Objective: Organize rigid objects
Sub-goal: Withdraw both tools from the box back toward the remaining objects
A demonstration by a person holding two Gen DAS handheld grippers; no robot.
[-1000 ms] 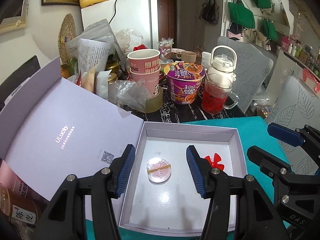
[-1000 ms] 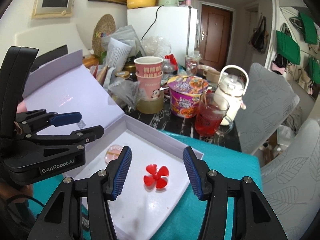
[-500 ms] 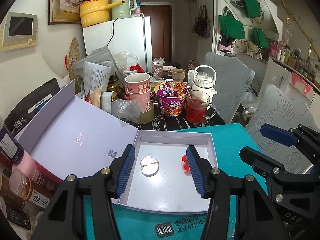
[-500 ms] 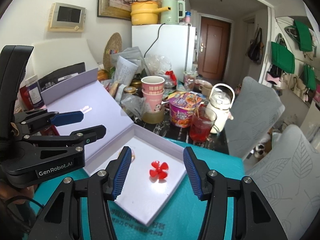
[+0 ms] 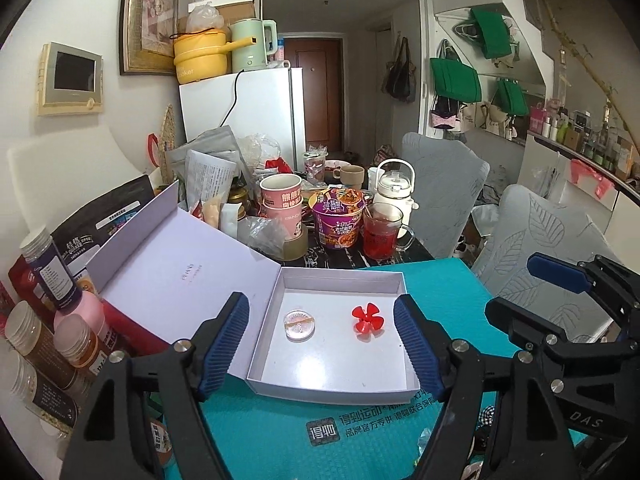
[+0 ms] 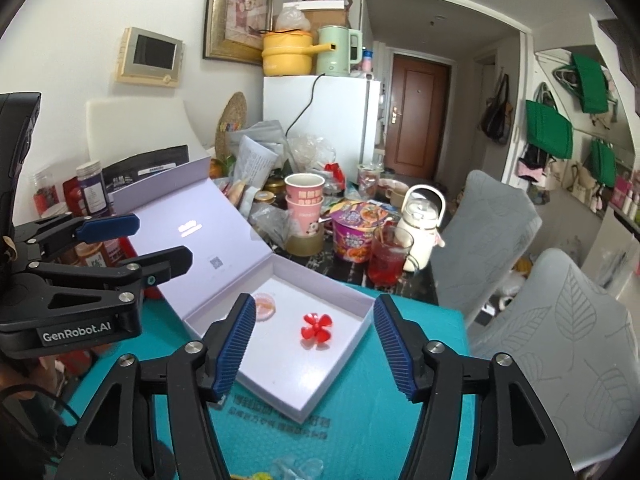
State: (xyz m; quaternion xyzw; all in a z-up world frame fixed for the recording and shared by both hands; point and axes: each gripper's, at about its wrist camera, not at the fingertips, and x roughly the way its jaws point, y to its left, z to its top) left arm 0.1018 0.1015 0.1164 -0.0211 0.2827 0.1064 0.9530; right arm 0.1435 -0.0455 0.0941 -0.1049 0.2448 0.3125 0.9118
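Note:
A shallow white box (image 5: 340,276) lies on the teal mat with its lavender lid (image 5: 180,264) folded back to the left. Inside it rest a clear round disc (image 5: 299,323) and a red propeller (image 5: 367,320), a little apart. My left gripper (image 5: 321,304) hangs above and short of the box, its jaws opening with nothing between them. My right gripper (image 6: 315,300) is likewise raised over the box (image 6: 328,284), jaws opening and empty, with the disc (image 6: 264,306) and propeller (image 6: 316,330) below. Each gripper shows in the other's view: right gripper (image 5: 532,292), left gripper (image 6: 162,240).
Behind the box stand stacked pink cups (image 5: 280,196), a purple noodle bowl (image 5: 338,220), a glass mug of red drink (image 5: 382,232) and a white jug (image 5: 394,188). Jars (image 5: 48,280) crowd the left edge. Grey chairs (image 5: 444,184) stand to the right. Small clear pieces (image 6: 296,468) lie on the mat's near edge.
Both grippers have risen and drawn back from the box, which now looks smaller. Both sets of jaws stand wider. The disc and propeller stay in the box.

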